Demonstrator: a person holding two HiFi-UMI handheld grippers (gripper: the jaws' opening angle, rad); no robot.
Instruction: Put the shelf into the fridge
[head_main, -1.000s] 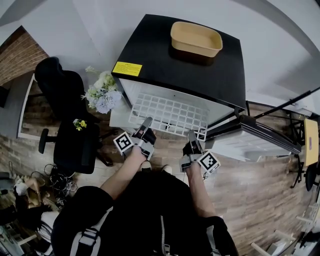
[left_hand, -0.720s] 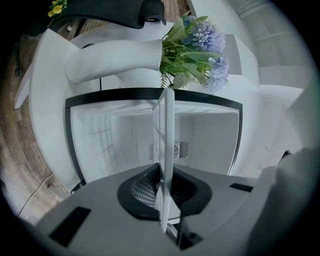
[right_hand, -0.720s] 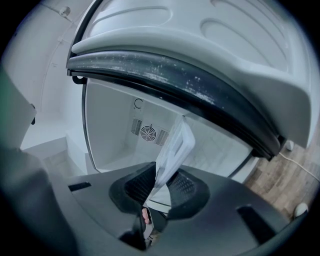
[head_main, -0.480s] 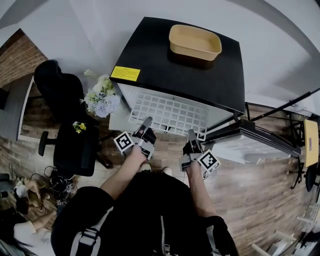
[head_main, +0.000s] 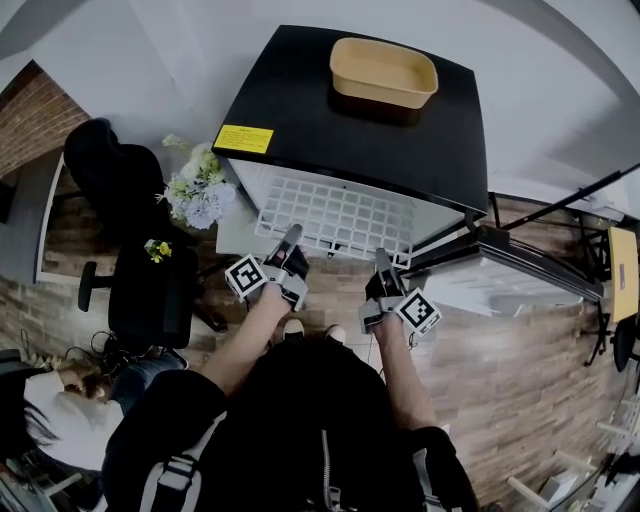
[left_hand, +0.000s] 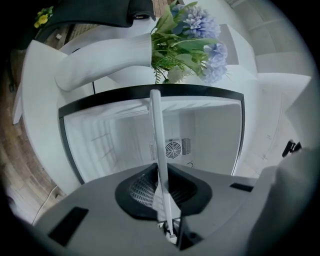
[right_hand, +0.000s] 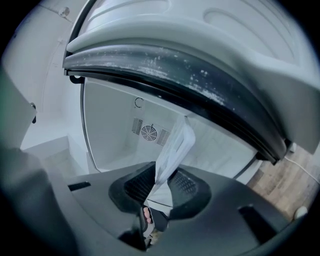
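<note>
Mid-insert, left gripper (head_main: 291, 239) and right gripper (head_main: 383, 259) pinch the shelf (head_main: 335, 215) by its 6 o'clock edge; probably a level push into the fridge (head_main: 350, 110) next.

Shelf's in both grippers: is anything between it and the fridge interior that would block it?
Nothing visible blocks it. The shelf, held by the left gripper and right gripper, sits at the fridge opening; the door is swung open to the right and the flowers stand outside it, to the left.
</note>
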